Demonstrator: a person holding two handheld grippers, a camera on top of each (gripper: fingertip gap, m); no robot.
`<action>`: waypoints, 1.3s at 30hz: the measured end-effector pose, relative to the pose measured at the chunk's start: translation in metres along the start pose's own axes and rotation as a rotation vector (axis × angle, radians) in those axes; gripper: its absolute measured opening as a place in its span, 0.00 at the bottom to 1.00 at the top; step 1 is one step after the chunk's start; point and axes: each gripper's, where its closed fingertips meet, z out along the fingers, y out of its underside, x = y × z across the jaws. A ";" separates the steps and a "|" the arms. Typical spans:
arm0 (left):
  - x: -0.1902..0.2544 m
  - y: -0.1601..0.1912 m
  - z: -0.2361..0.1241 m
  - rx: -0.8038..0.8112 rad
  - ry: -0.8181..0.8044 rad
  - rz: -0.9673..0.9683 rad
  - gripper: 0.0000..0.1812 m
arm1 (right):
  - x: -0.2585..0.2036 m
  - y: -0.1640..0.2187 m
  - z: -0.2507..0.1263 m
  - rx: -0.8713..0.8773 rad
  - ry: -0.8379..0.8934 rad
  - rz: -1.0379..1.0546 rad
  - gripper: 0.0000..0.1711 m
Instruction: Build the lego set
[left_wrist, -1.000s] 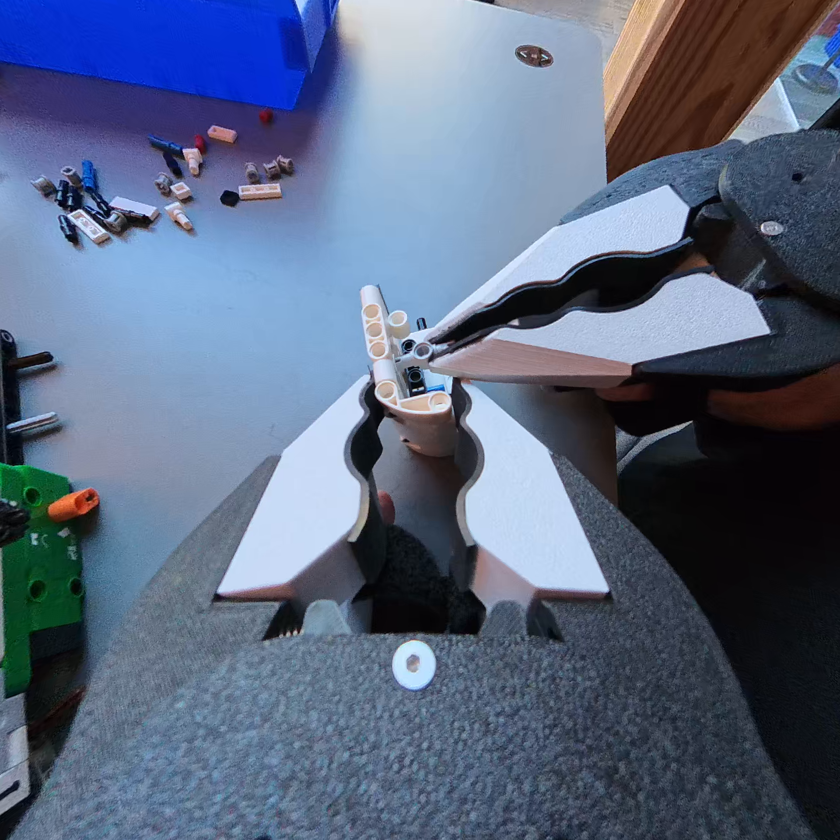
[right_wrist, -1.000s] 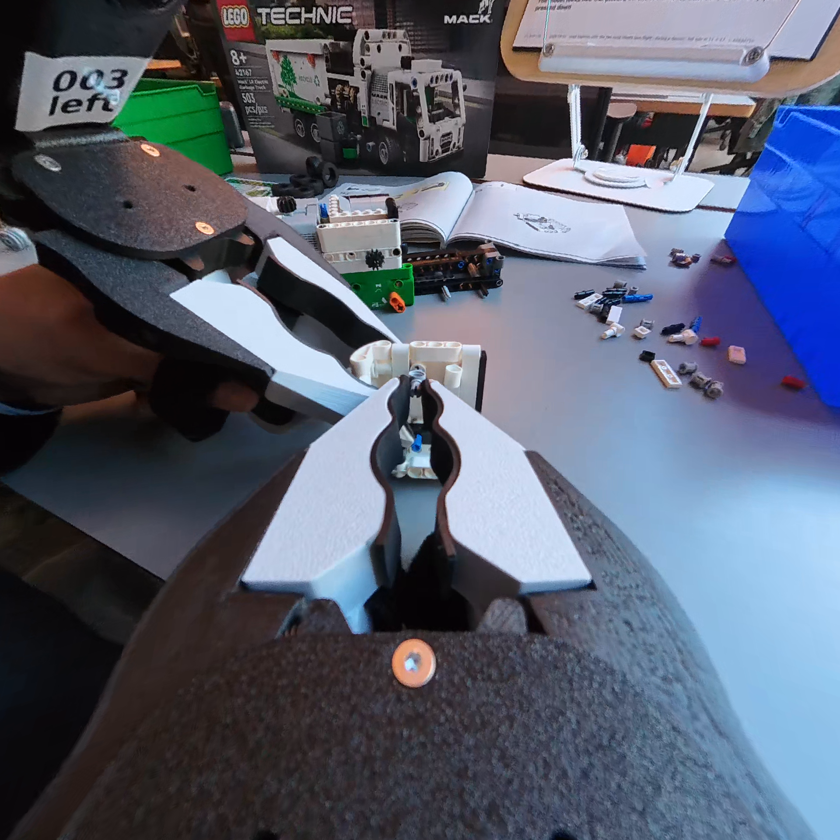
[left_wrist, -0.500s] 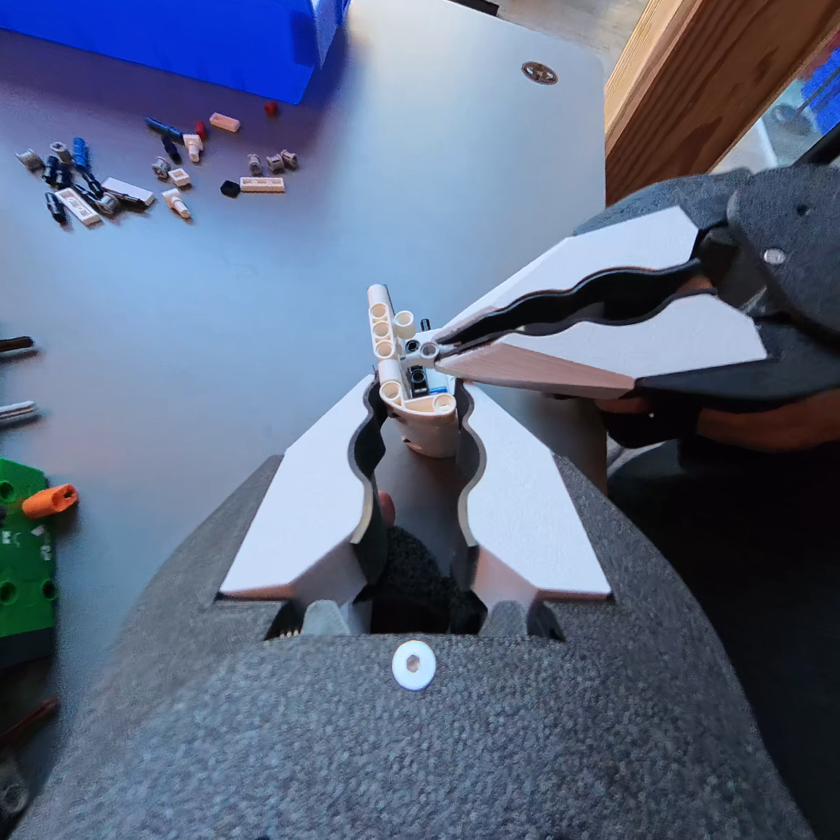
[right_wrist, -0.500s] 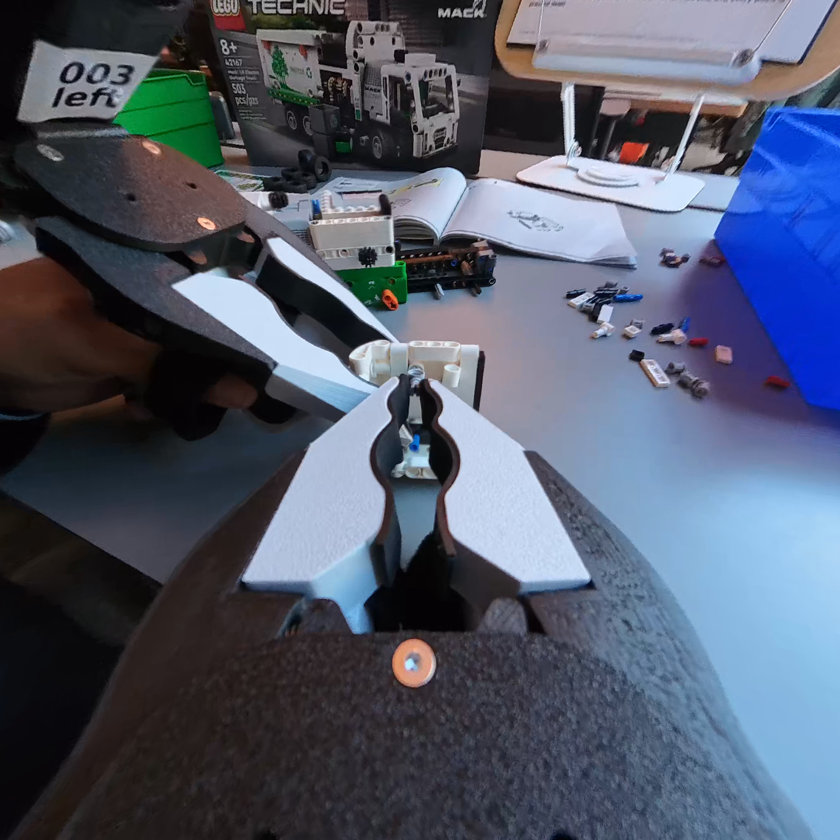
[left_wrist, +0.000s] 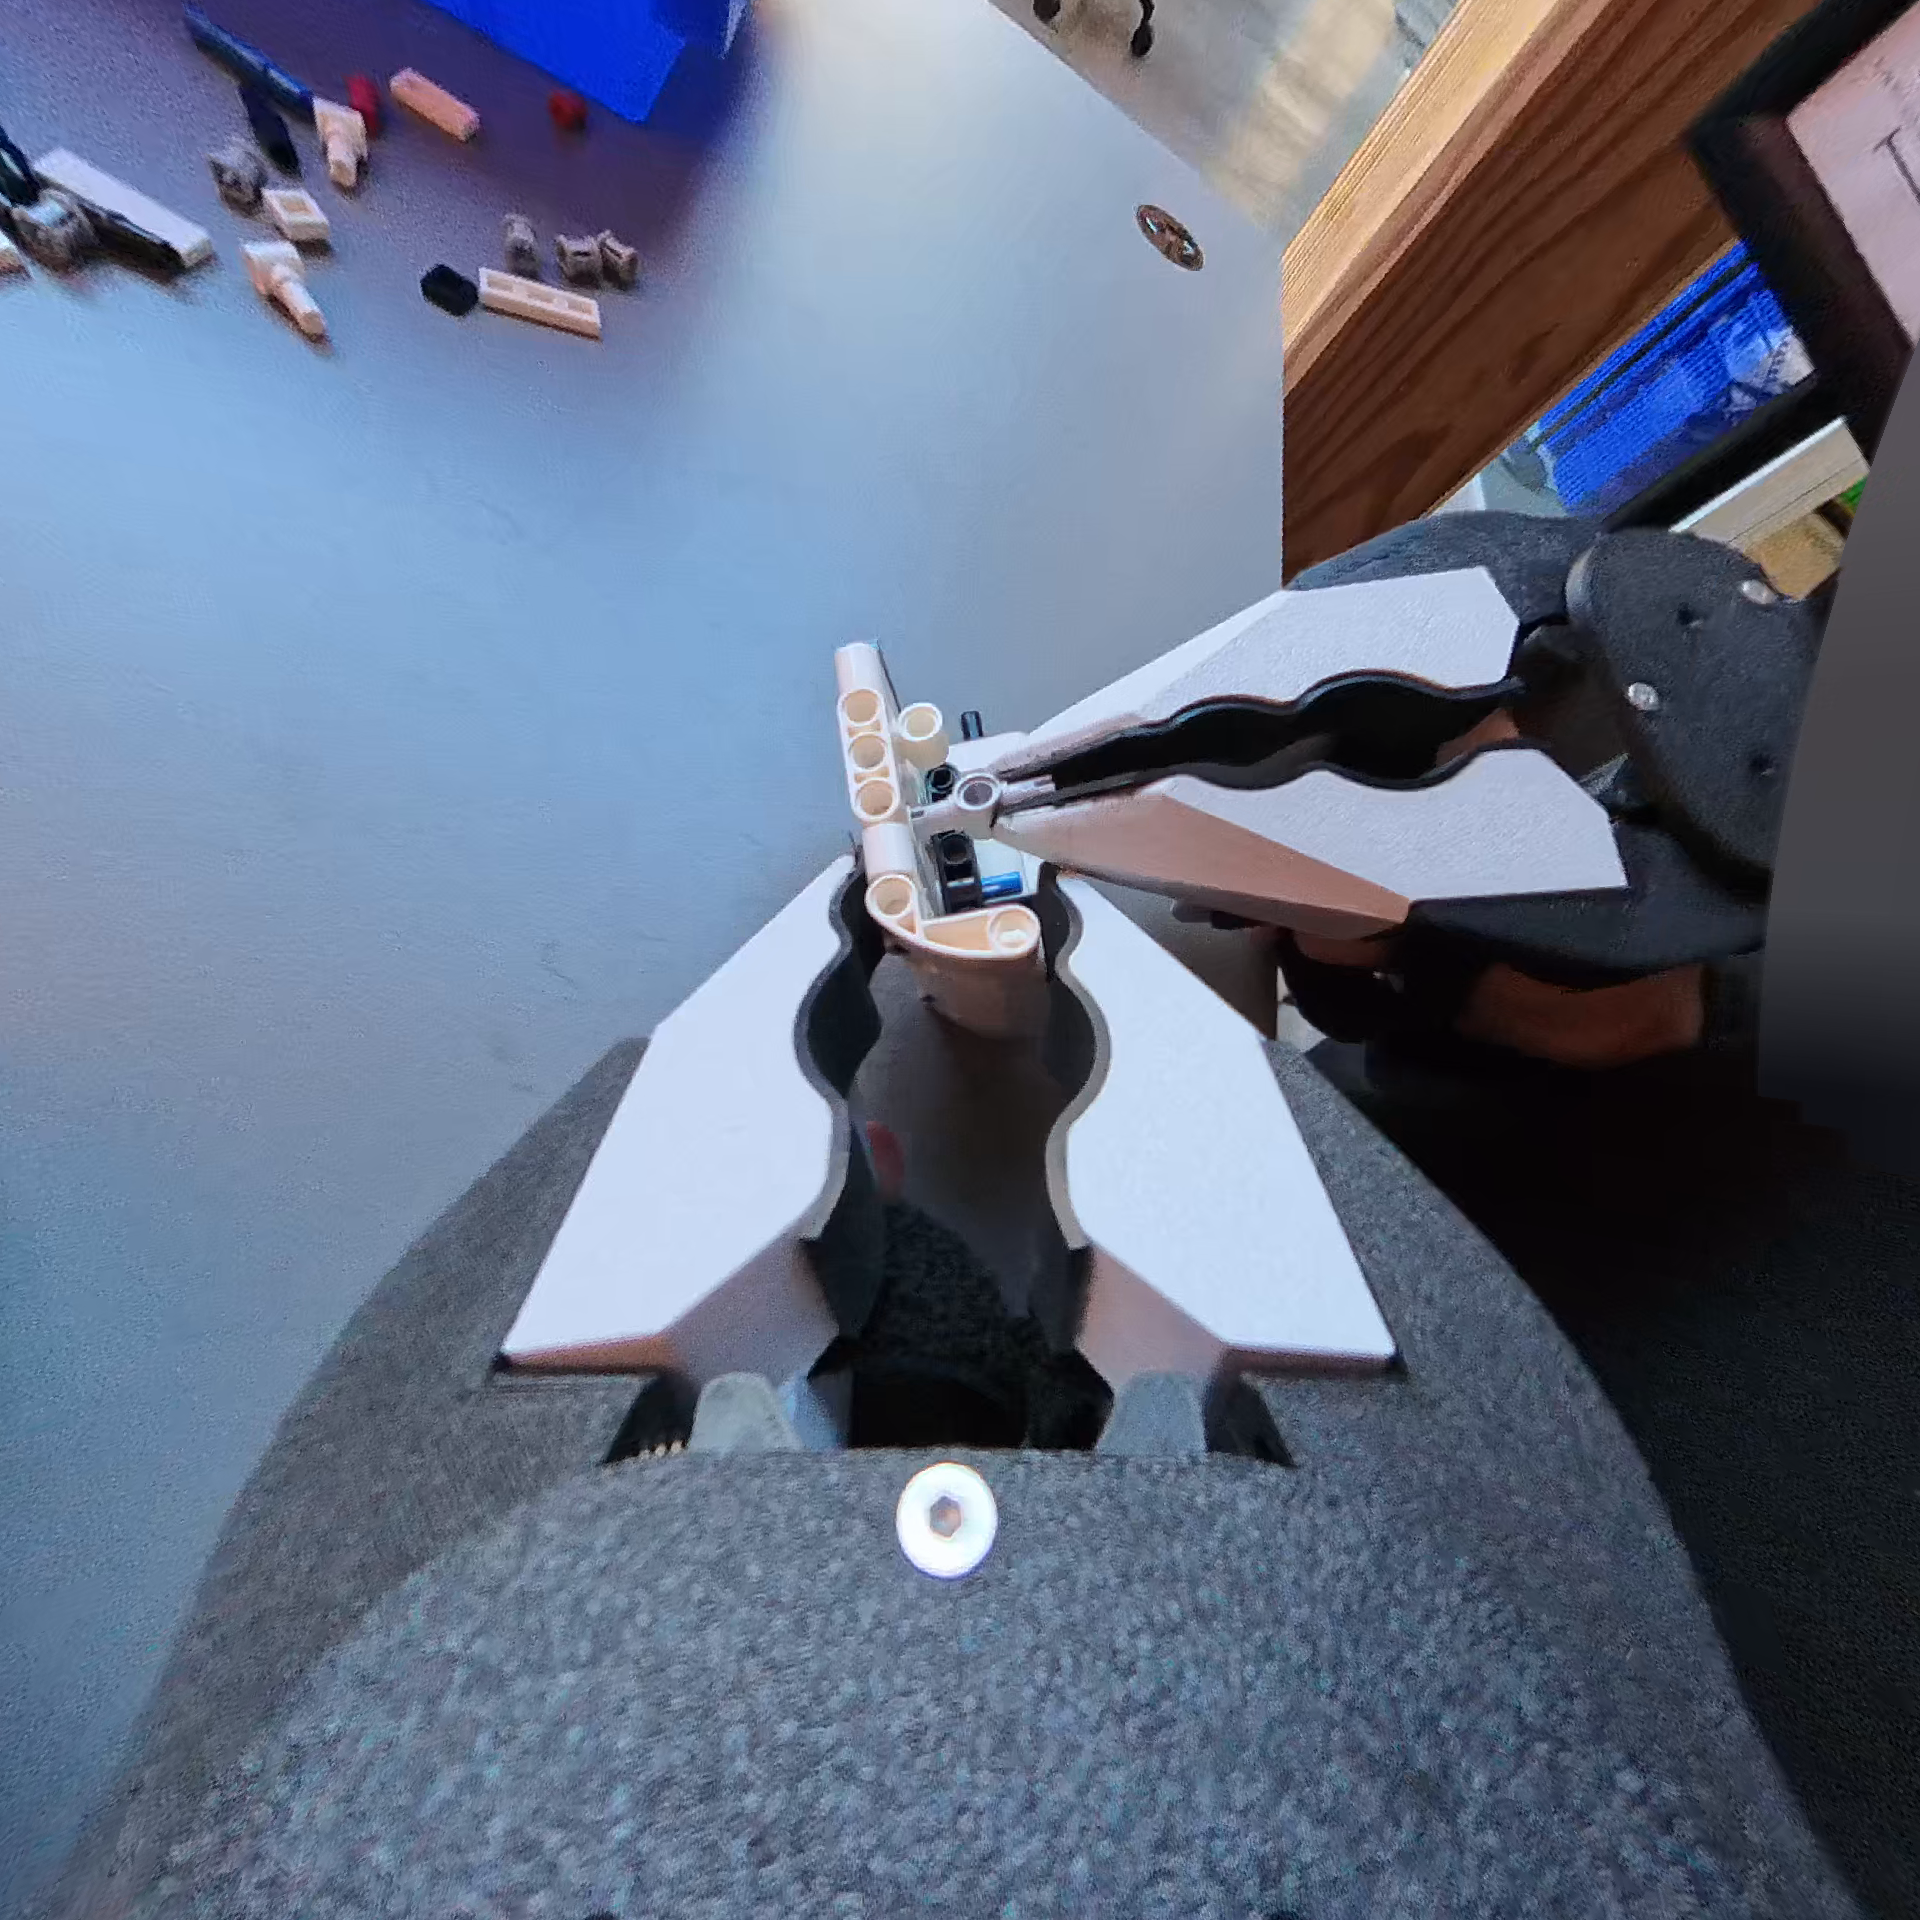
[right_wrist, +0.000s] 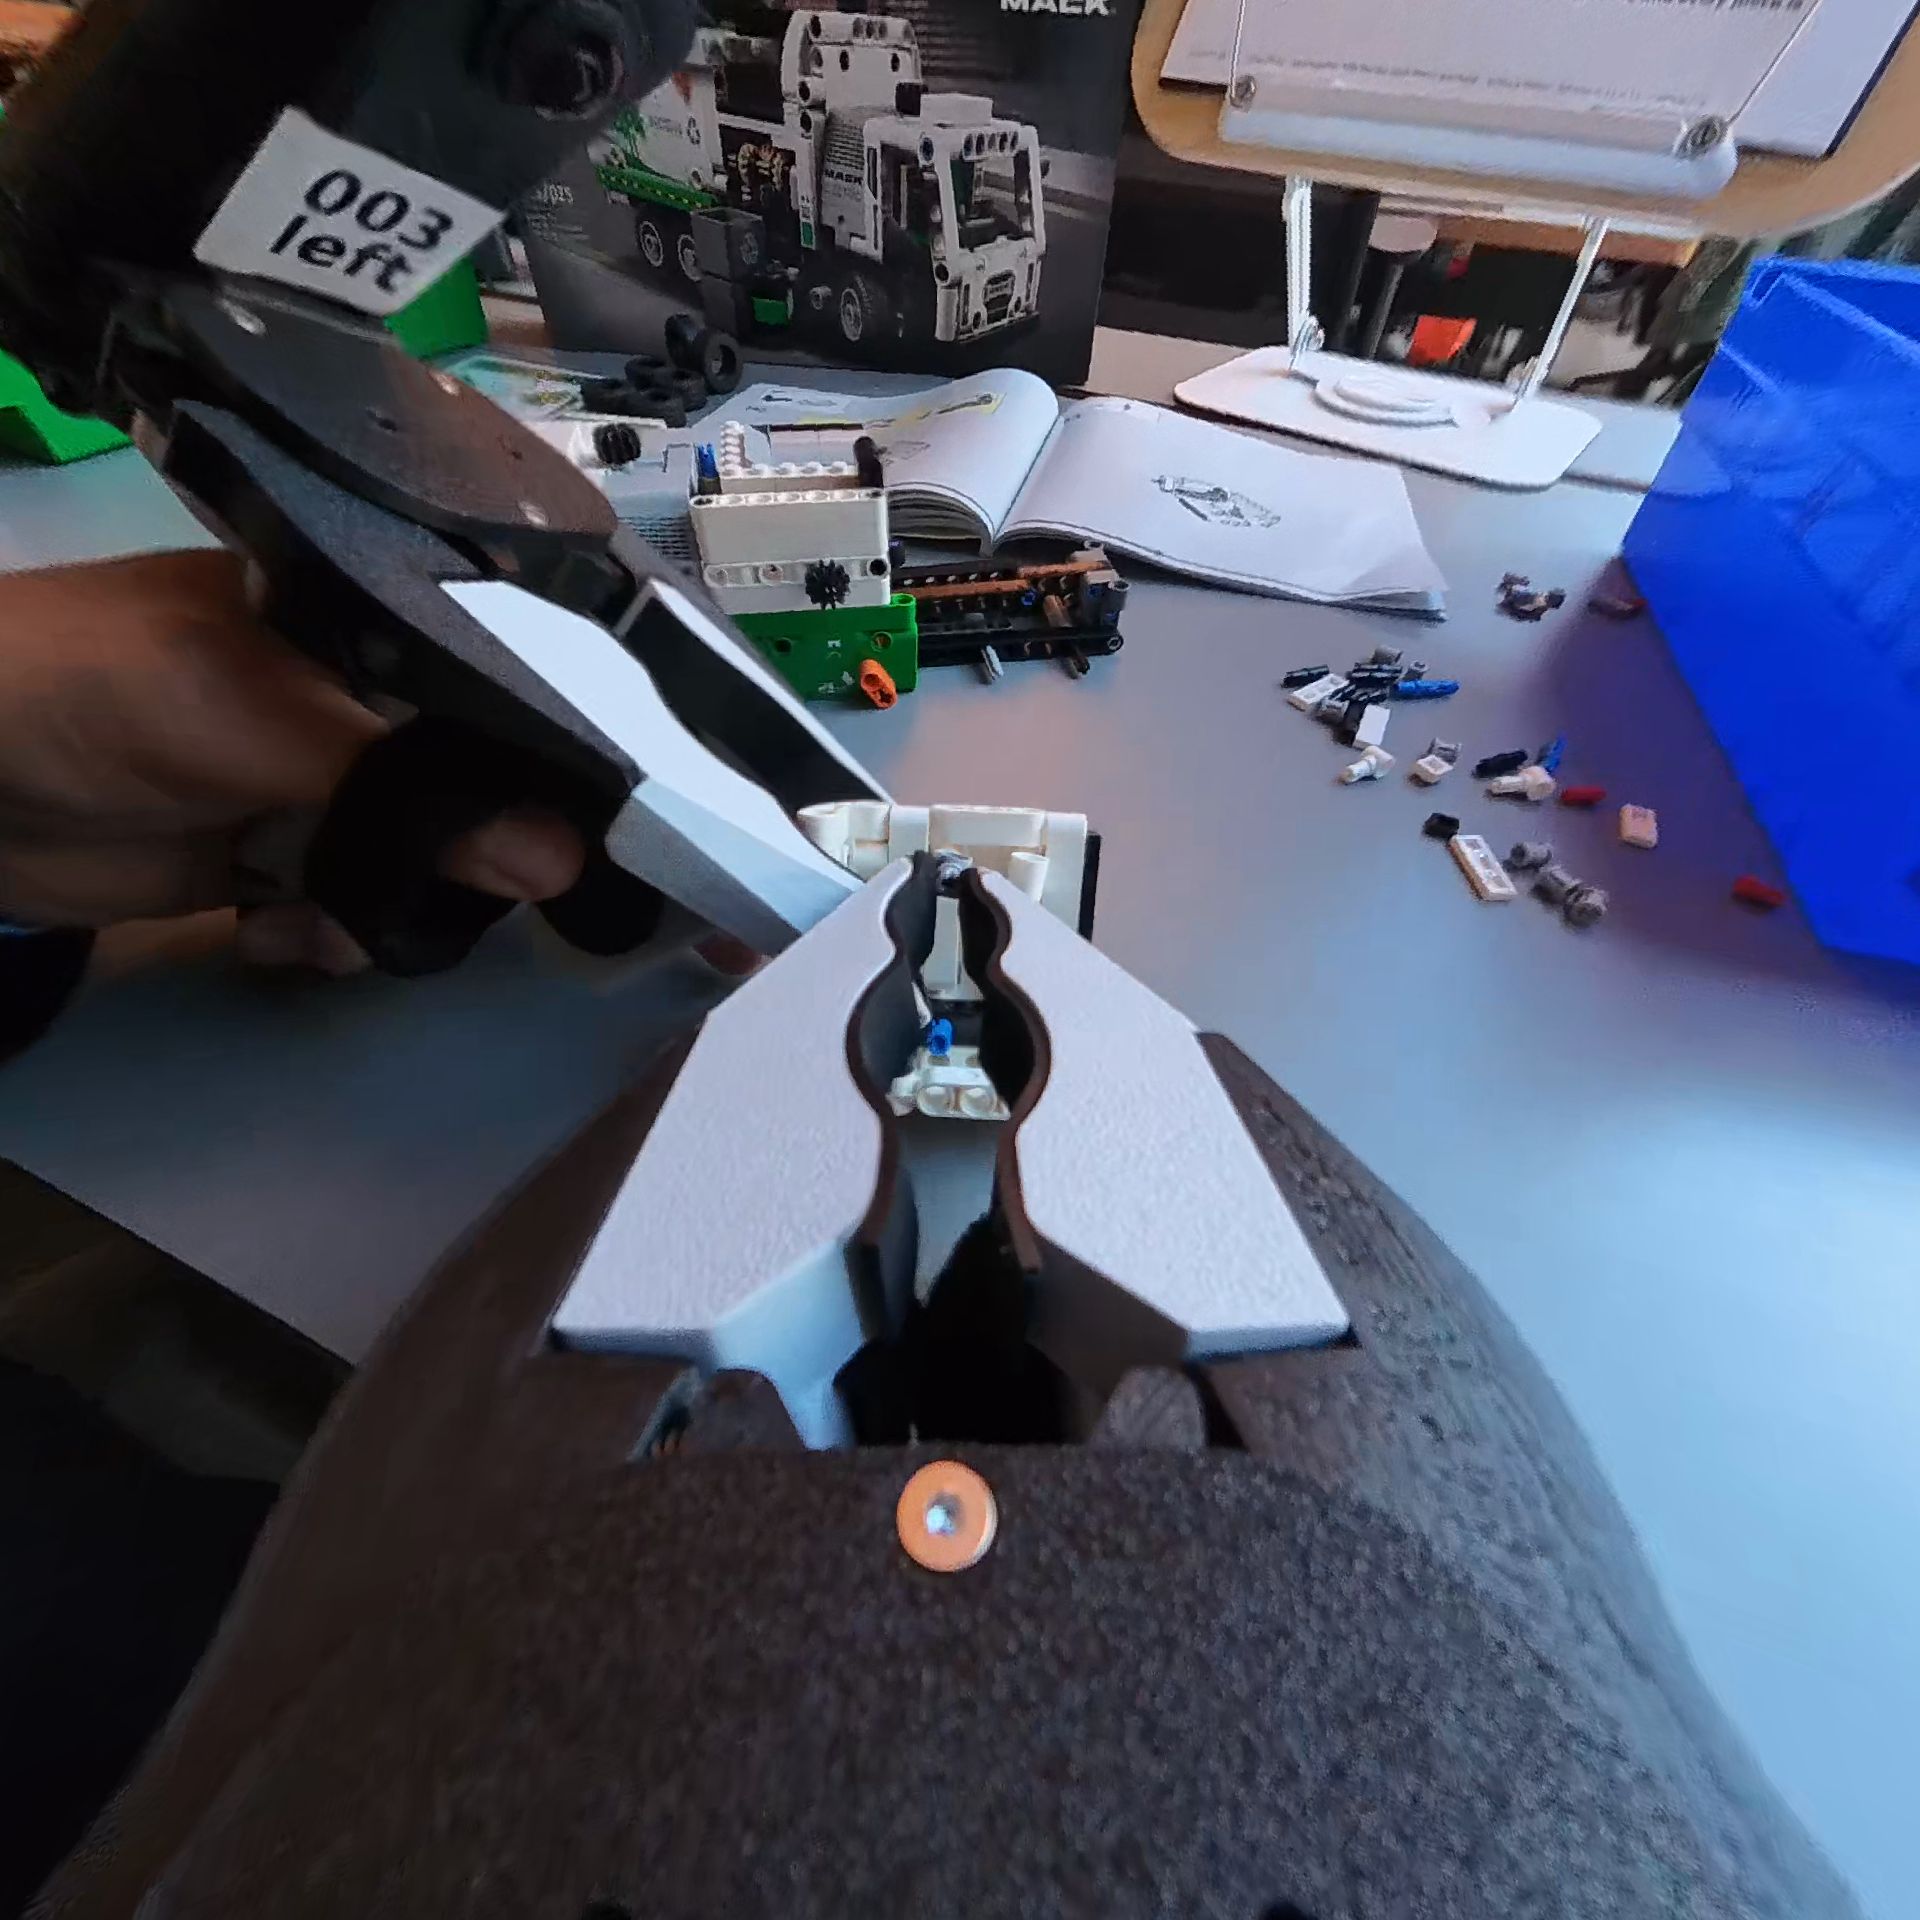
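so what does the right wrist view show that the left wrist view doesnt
Only the right wrist view shows the set's box, the open instruction booklet, the green-and-white partial build and loose black tyres. Only the left wrist view shows the wooden beam. Both show the white sub-assembly, held by the left claw, the right claw pinching a grey pin, and scattered small parts.
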 end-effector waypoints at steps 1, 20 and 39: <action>0.000 0.000 0.000 0.001 0.004 -0.012 0.15 | 0.000 0.000 0.000 -0.009 -0.013 0.029 0.03; 0.002 0.001 0.001 -0.009 0.083 -0.099 0.15 | 0.000 0.002 0.003 -0.078 -0.115 -0.078 0.03; 0.003 -0.001 -0.015 0.040 0.149 -0.123 0.17 | 0.004 0.008 0.005 -0.135 -0.151 -0.023 0.02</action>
